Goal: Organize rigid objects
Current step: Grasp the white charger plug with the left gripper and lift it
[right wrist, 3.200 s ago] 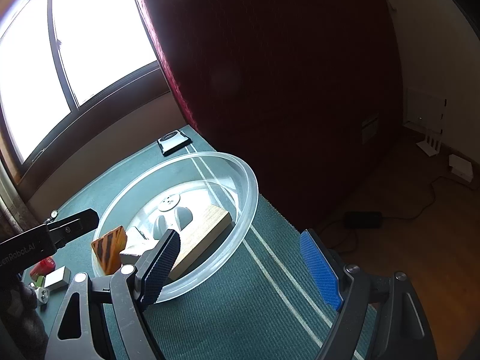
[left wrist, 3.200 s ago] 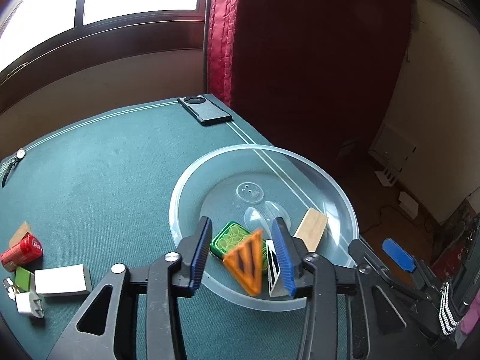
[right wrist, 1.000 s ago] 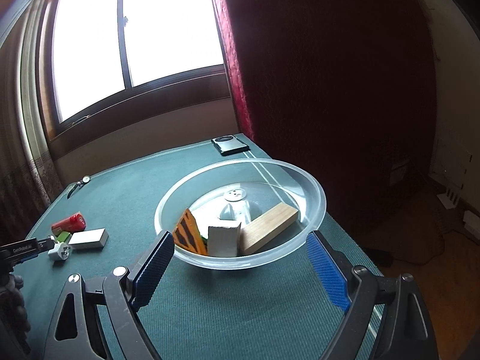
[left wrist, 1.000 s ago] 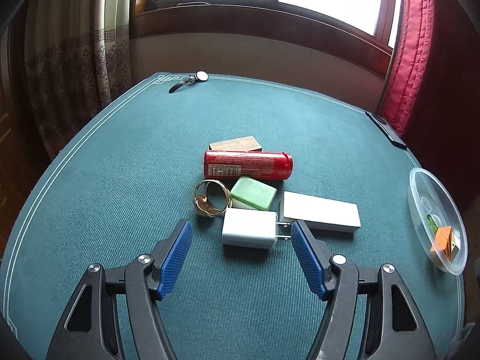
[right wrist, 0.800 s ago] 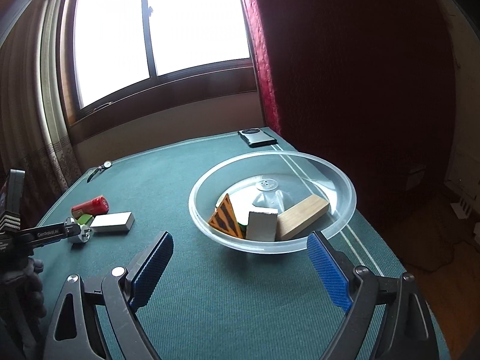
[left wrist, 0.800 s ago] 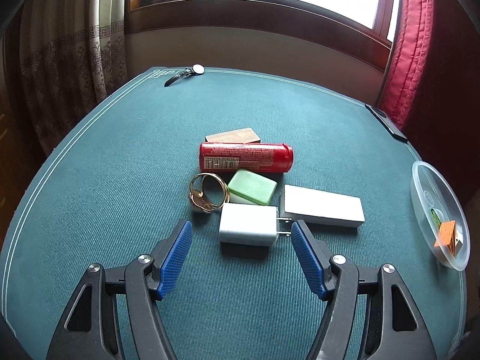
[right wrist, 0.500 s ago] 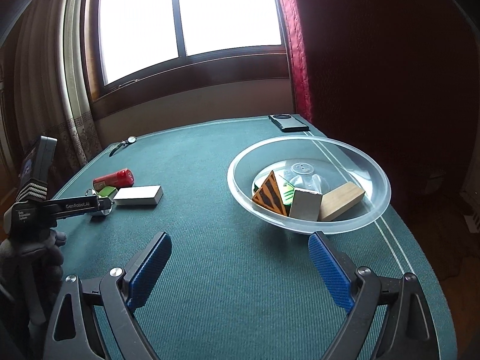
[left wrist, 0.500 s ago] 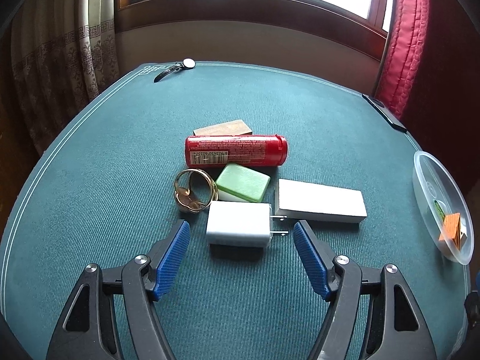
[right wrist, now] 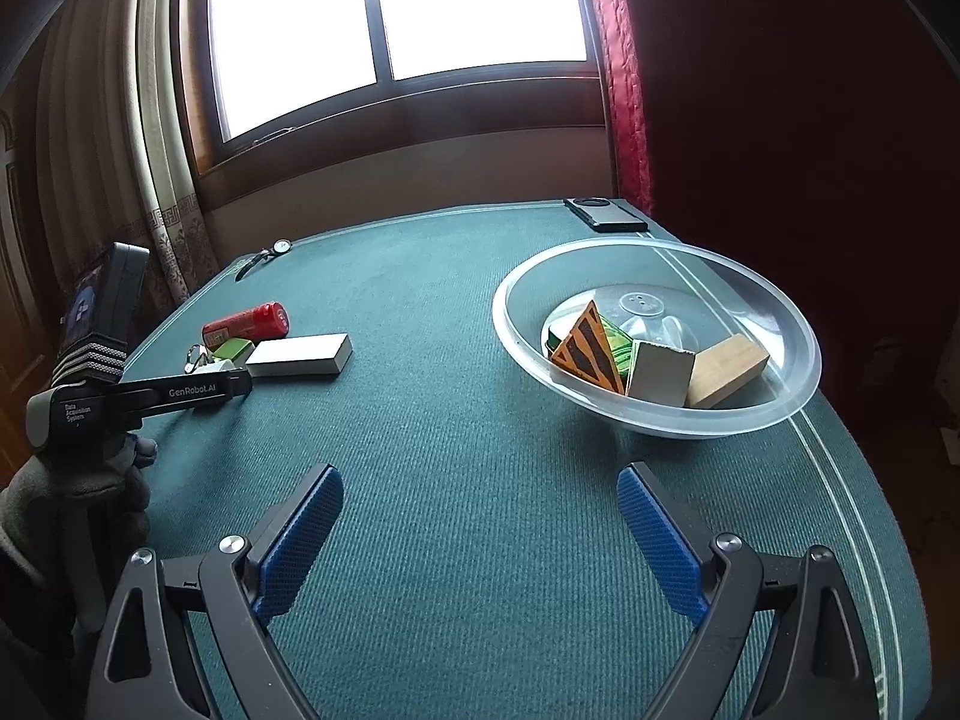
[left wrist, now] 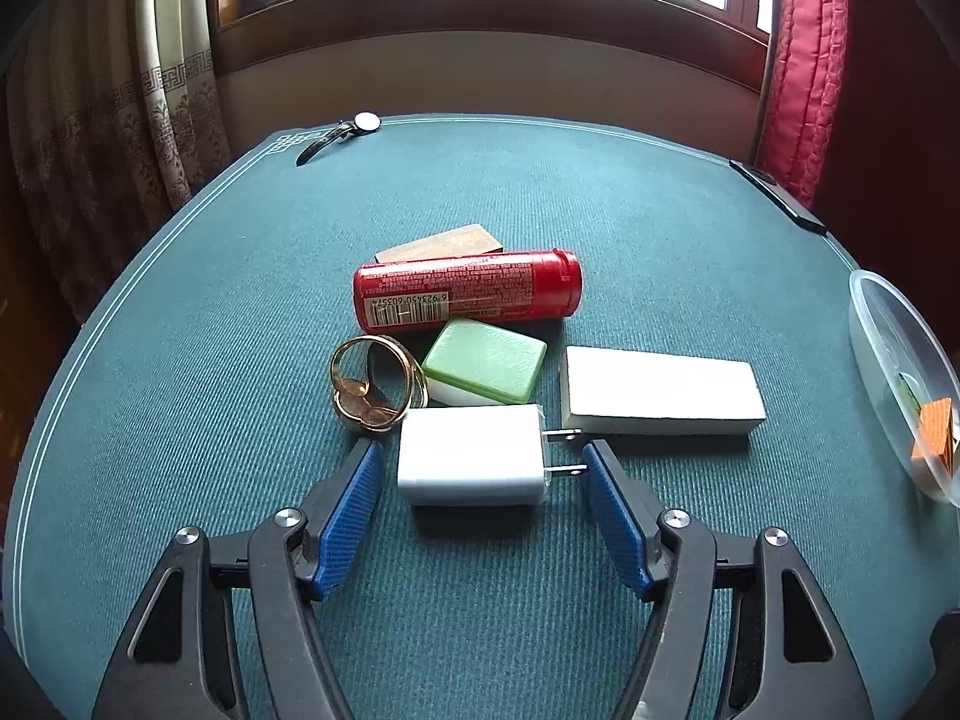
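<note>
Left gripper (left wrist: 479, 461): jaws closing, one either side of the white charger (left wrist: 471, 463); pads not touching it yet, a gap on both sides. The prongs point toward the right-hand pad.

Charger lies flat on the green table (left wrist: 180, 396), nearest of a small cluster. Gold ring (left wrist: 377, 387) sits just behind its left corner, green block (left wrist: 486, 367) touches its far edge, white bar (left wrist: 660, 391) lies just to the right. Red tube (left wrist: 467, 291) lies on its side behind the block, with a brown card (left wrist: 441, 242) beyond it.

Right gripper (right wrist: 480, 531): jaws wide apart, nothing between them, only bare cloth below.

Clear bowl (right wrist: 780, 312) stands near the table's right edge, well apart from the cluster. Inside: orange striped wedge (right wrist: 591, 348), white cube (right wrist: 660, 372), wooden block (right wrist: 726, 369), green piece (right wrist: 618, 339) partly hidden behind the wedge.

Watch (left wrist: 342, 129) and phone (right wrist: 606, 215) lie at the far edge. A gloved hand (right wrist: 72, 492) holds the left tool.
</note>
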Available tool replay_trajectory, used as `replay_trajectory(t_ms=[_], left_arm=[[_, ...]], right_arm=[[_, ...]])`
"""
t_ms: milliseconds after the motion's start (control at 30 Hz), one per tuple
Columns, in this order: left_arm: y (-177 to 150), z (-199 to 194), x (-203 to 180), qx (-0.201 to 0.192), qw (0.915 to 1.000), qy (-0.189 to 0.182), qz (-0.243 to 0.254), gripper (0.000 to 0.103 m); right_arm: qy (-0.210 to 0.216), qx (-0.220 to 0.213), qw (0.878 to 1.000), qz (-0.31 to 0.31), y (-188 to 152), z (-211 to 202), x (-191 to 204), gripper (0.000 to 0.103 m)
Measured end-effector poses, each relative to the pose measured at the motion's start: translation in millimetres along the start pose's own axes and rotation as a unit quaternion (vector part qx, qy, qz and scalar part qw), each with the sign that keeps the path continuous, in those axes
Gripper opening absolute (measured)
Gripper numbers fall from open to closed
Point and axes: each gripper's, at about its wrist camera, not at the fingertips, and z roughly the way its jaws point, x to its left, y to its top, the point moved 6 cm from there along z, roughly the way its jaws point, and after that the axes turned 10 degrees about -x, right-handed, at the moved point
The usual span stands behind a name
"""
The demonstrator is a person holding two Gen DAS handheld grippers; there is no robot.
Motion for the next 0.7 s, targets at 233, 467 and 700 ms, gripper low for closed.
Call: replay_trajectory(t_ms=[233,467,700], left_arm=[[-1,-7,5,-0.008,0.9997,-0.017,-0.012,0.059],[-9,-29,15,-0.025,0.9994,-0.021,-0.013,0.059],[-13,-43,36,-0.041,0.9989,-0.009,-0.02,0.059]], right_arm=[[0.01,0.016,1.0,-0.009,-3,5,12,0.095],[0.043,0.06,0.997,0.013,-4,22,23,0.095],[0.069,0.091,0.993,0.032,4,46,40,0.095]])
